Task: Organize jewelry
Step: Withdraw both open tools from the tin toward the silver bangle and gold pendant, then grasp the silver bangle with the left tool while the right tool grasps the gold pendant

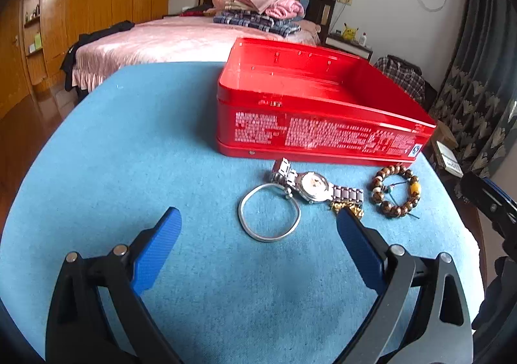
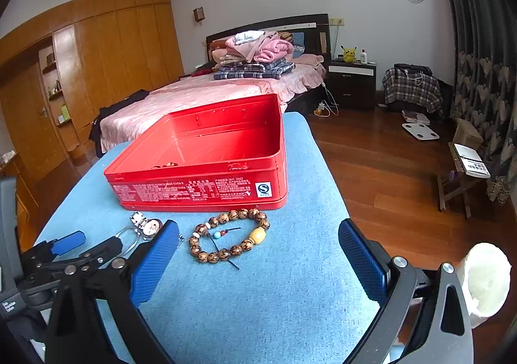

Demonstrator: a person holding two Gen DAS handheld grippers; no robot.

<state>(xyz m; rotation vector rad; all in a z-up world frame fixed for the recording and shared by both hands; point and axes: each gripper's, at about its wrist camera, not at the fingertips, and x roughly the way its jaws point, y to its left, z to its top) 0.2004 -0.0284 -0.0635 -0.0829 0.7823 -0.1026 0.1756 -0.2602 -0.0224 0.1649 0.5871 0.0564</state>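
Observation:
An open red tin box (image 1: 323,134) (image 2: 200,189) stands on the blue cloth table. In front of it lie a silver bangle (image 1: 269,213), a silver watch (image 1: 311,186), a gold piece (image 1: 347,207) partly hidden by my finger, and a brown bead bracelet (image 1: 395,191) (image 2: 229,236). A few small beads (image 2: 166,165) lie inside the box. My left gripper (image 1: 258,222) is open and empty just before the bangle. My right gripper (image 2: 258,233) is open and empty around the near side of the bead bracelet. The watch (image 2: 148,225) shows partly in the right wrist view.
The table's right edge (image 2: 326,170) drops to a wooden floor. A pink bed (image 2: 206,92) with folded clothes stands behind the table. A small stool (image 2: 465,170) stands at the right by the curtain. The left gripper (image 2: 64,254) shows at the left of the right wrist view.

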